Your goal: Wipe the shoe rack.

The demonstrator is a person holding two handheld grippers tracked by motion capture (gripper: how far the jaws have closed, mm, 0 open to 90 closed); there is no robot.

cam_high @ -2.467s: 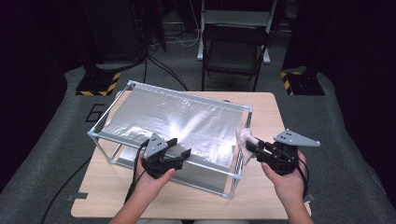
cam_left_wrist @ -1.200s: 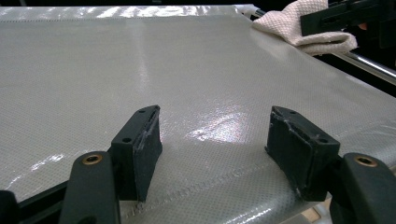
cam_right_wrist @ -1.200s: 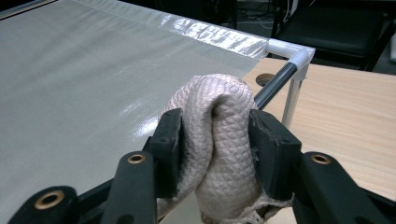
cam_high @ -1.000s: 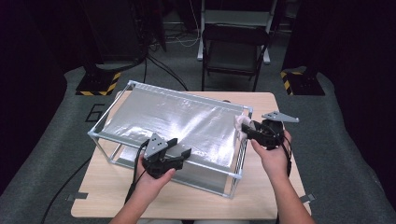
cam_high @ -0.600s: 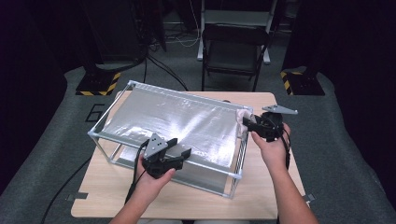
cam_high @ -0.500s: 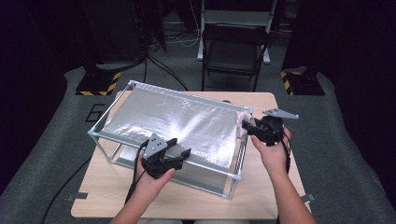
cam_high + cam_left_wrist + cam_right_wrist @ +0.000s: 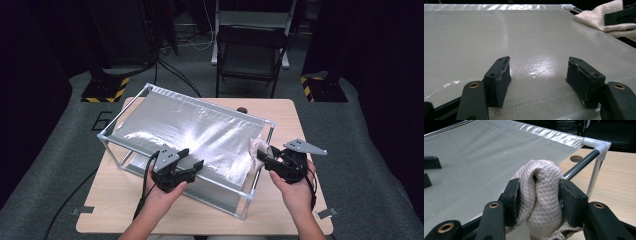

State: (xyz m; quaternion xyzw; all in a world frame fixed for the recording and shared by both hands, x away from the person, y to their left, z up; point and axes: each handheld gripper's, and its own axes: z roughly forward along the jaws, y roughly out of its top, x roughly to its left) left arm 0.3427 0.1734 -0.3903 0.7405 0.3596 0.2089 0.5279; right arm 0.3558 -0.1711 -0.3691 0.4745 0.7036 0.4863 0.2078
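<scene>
Right gripper (image 7: 537, 195): fingers (image 7: 510, 200) clamped on a bunched waffle-weave cloth (image 7: 540, 195). Their spread has just widened slightly, but the pads press the cloth on both sides, so the grip holds. In the high view the cloth (image 7: 258, 150) sits at the right-hand edge of the plastic sheet (image 7: 195, 135), just beside the frame rail (image 7: 260, 160) and its corner post.

Left gripper (image 7: 544, 80): fingers (image 7: 500, 77) spread apart with nothing between them, resting low on the near part of the sheet (image 7: 524, 32), apparently steadying it. The cloth (image 7: 599, 17) shows at far right of that view.

Work in hand, as judged: wiping the sheet stretched over the frame on the counter (image 7: 285, 115).

Risks noted:
- The cloth is close to the rail; a stroke along the edge could snag it on the corner fitting (image 7: 597, 145) and pull it from the fingers.
- Hard downward pressure could sag or crease the thin sheet.
- A sweep toward the left gripper could bring the two into contact.
- If the left gripper lifts, the light frame may slide on the counter.
</scene>
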